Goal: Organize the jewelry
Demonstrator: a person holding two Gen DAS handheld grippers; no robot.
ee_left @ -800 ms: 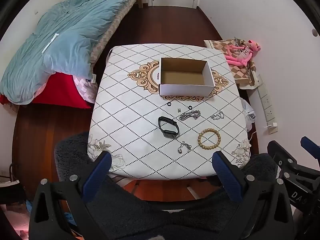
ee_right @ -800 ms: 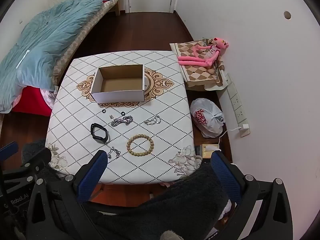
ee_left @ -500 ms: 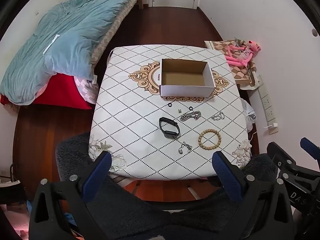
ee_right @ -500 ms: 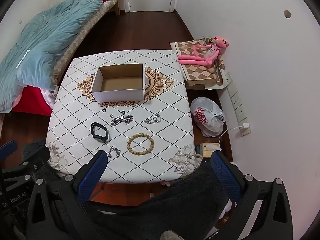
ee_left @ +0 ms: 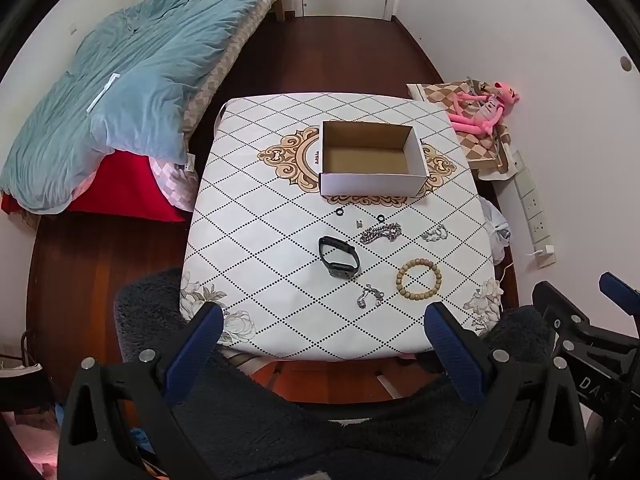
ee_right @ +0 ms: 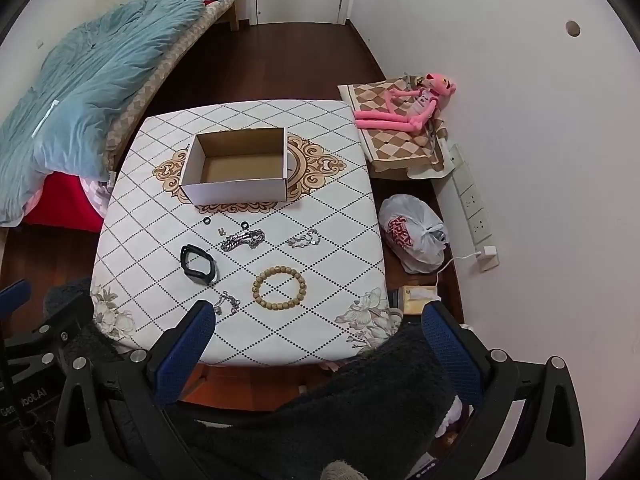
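Observation:
An empty white cardboard box (ee_left: 372,158) (ee_right: 238,168) stands at the table's far middle. In front of it lie a black wristband (ee_left: 338,256) (ee_right: 198,264), a wooden bead bracelet (ee_left: 419,280) (ee_right: 279,289), a thick silver chain (ee_left: 380,234) (ee_right: 243,239), a thin silver chain (ee_left: 435,234) (ee_right: 304,239), a small silver piece (ee_left: 370,296) (ee_right: 226,302), two black rings (ee_left: 340,212) and a tiny clasp (ee_left: 359,223). My left gripper (ee_left: 320,334) and right gripper (ee_right: 318,330) are open and empty, high above the table's near edge.
The table (ee_left: 256,200) has a diamond-patterned cloth. A bed with a blue duvet (ee_left: 120,80) is on the left. A pink plush toy (ee_right: 404,108) and a white plastic bag (ee_right: 414,236) are on the right by the wall. A dark fluffy seat (ee_left: 280,420) lies below.
Both views have shifted slightly; the table sits a little lower in the frames. Nothing on the table has moved.

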